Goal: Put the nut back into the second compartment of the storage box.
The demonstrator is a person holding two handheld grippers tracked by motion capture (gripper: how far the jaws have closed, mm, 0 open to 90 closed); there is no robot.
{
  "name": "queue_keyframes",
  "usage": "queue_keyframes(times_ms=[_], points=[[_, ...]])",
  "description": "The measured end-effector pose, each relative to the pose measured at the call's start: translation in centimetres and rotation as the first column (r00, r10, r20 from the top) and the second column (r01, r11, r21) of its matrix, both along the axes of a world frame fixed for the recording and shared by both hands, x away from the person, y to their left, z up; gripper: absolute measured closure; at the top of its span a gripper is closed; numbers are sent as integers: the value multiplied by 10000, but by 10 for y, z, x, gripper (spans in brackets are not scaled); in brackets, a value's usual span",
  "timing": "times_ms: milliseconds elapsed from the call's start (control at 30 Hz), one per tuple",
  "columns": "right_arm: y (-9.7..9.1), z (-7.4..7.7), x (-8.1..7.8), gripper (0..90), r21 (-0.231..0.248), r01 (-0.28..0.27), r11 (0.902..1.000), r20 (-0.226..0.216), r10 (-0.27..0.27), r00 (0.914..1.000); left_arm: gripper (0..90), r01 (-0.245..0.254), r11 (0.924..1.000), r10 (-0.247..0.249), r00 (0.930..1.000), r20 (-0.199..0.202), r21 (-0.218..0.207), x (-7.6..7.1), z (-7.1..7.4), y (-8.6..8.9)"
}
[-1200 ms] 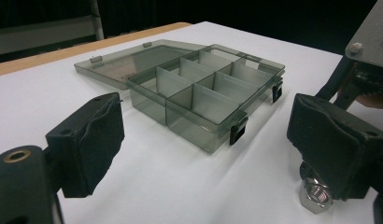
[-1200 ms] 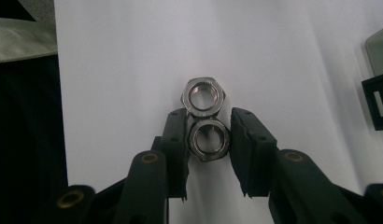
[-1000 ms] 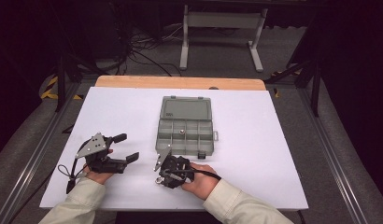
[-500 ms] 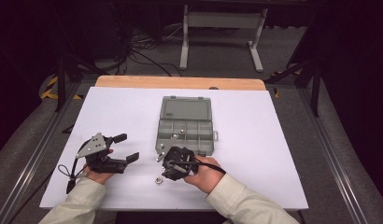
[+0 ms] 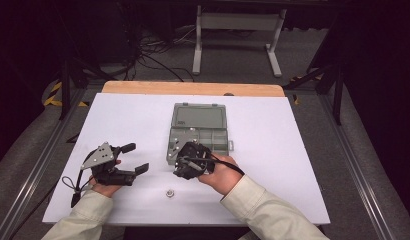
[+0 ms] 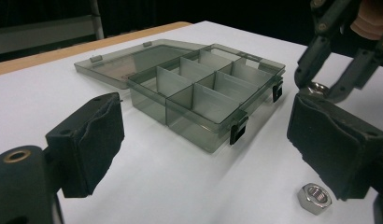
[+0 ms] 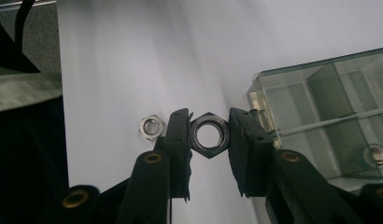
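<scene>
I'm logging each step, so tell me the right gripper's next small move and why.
Probably carry the steel hex nut over the open grey plastic compartment box and release: the right gripper pinches it above the white table, beside the box.

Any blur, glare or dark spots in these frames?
High view: table evenly lit, surroundings nearly black, picture soft overall. Left gripper view: box sharp, own pads near the lens slightly soft, loose nut glinting. Right gripper view: held nut crisp between the right claw pads, table streaked with blur, pale glare on the box wall.
</scene>
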State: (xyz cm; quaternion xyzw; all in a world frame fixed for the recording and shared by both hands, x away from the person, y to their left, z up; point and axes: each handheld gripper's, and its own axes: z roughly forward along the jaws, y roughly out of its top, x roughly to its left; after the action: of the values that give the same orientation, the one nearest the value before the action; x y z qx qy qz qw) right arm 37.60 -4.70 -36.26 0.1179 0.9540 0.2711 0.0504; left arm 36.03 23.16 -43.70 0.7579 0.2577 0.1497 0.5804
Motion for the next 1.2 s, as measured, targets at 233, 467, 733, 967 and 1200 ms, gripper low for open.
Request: queue_keyframes(times_ms=[233, 467, 733, 967, 1200], points=[[-3, 10, 14, 701, 118, 268, 9996, 134, -270, 9995, 117, 15, 10000, -15, 10000, -9, -6, 0, 0, 0], [-6, 17, 28, 700, 188, 598, 9980, 214, -602, 9980, 117, 29, 10000, -29, 10000, -27, 4, 0, 0, 0], [-8, 24, 45, 700, 288, 972, 9948, 359, -982, 9945, 117, -15, 10000, 15, 10000, 4, -6, 0, 0, 0], [-10, 28, 59, 701, 303, 1231, 9919, 412, -1242, 9914, 117, 12, 10000, -12, 10000, -11, 5, 0, 0, 0], [-10, 31, 70, 701, 330, 1499, 9882, 491, -1514, 9873, 117, 39, 10000, -39, 10000, -26, 16, 0, 0, 0]])
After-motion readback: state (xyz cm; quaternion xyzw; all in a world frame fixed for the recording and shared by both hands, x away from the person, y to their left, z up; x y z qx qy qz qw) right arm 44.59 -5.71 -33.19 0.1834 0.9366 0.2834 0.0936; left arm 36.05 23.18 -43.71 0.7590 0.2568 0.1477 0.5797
